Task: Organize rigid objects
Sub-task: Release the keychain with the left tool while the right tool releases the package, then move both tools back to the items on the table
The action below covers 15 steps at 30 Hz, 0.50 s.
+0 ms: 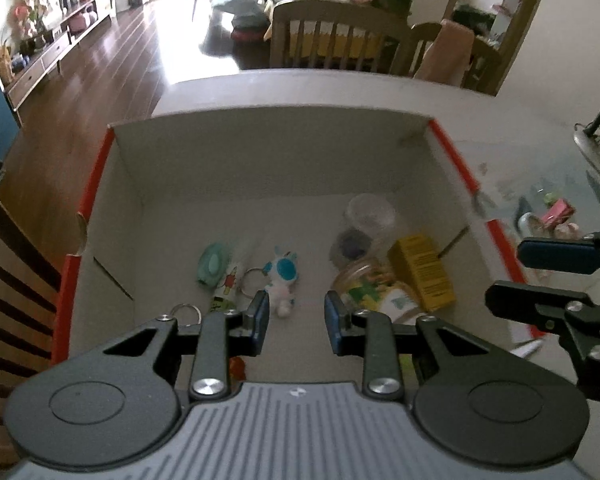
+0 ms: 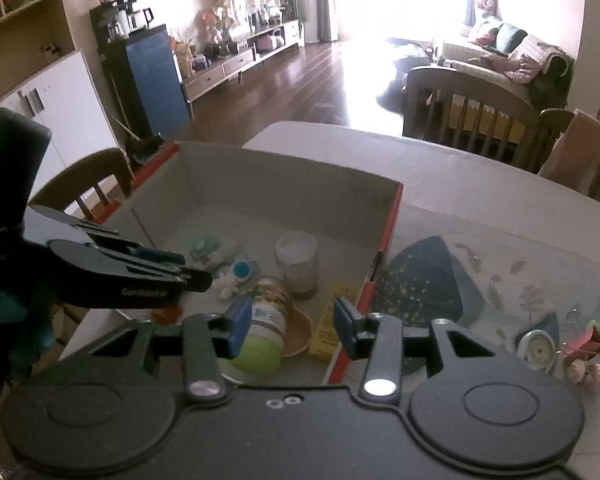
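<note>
The left gripper (image 1: 296, 322) hovers over the cardboard box (image 1: 260, 152) on the counter (image 2: 480, 188), jaws narrow and empty. Inside lie a green case (image 1: 213, 263), toy keychain (image 1: 281, 276), jars (image 1: 370, 216) and a yellow carton (image 1: 424, 272). The right gripper (image 2: 292, 330), jaws partly apart, holds nothing.

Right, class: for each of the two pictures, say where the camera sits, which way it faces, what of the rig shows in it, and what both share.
Left wrist view: sits on the left gripper, looking down and forward into the red-edged cardboard box; own blue-padded fingers show, jaws apart and empty, with the right gripper entering at right.
Right wrist view: sits on the right gripper above the box's near right corner, facing the room; the left gripper and a dark glove show at left.
Shared: box, yellow carton, white-and-blue toy figure.
</note>
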### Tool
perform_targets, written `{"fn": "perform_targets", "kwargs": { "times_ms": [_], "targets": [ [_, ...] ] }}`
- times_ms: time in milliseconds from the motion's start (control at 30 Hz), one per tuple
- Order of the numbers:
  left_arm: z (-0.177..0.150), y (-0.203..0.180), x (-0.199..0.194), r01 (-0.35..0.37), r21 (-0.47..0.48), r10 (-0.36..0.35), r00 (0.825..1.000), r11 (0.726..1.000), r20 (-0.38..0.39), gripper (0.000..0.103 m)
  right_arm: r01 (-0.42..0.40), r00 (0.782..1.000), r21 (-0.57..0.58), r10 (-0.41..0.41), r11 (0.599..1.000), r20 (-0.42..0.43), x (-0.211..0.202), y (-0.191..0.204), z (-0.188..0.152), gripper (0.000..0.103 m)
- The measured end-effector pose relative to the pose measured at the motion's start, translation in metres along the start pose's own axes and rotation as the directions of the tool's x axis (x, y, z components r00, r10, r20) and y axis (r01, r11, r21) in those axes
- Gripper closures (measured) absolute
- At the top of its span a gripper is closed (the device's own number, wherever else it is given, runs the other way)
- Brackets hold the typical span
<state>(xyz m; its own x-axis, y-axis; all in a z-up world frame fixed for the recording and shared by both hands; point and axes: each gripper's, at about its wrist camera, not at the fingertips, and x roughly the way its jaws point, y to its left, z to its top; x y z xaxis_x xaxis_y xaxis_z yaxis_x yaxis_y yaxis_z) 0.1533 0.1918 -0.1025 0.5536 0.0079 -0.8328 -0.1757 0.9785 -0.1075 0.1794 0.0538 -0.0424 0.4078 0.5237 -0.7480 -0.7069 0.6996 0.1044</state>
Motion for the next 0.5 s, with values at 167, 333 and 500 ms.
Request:
{"fn": "perform_targets", "kwargs": {
  "times_ms": [167,333,500],
  "targets": [
    [0.002,-0.011,-0.024,0.026,0.004,-0.026,0.999,1.0,0.04,0.074,-0.016,0.999,0.007,0.015,1.0,0.038,-0.021,-0.002,-0.002,0.052],
    [0.0,-0.023,-0.046,0.044,0.009,-0.044,0.996,0.999,0.078,0.074,-0.026,0.996,0.015,0.024,1.0,0.082,-0.044,-0.005,-0.007,0.047],
    [-0.004,-0.036,-0.063,0.05,0.014,-0.051,0.993,0.999,0.108,0.074,-0.034,0.992,0.024,0.031,0.999,0.118,-0.064,-0.011,-0.013,0.042]
  ]
}}
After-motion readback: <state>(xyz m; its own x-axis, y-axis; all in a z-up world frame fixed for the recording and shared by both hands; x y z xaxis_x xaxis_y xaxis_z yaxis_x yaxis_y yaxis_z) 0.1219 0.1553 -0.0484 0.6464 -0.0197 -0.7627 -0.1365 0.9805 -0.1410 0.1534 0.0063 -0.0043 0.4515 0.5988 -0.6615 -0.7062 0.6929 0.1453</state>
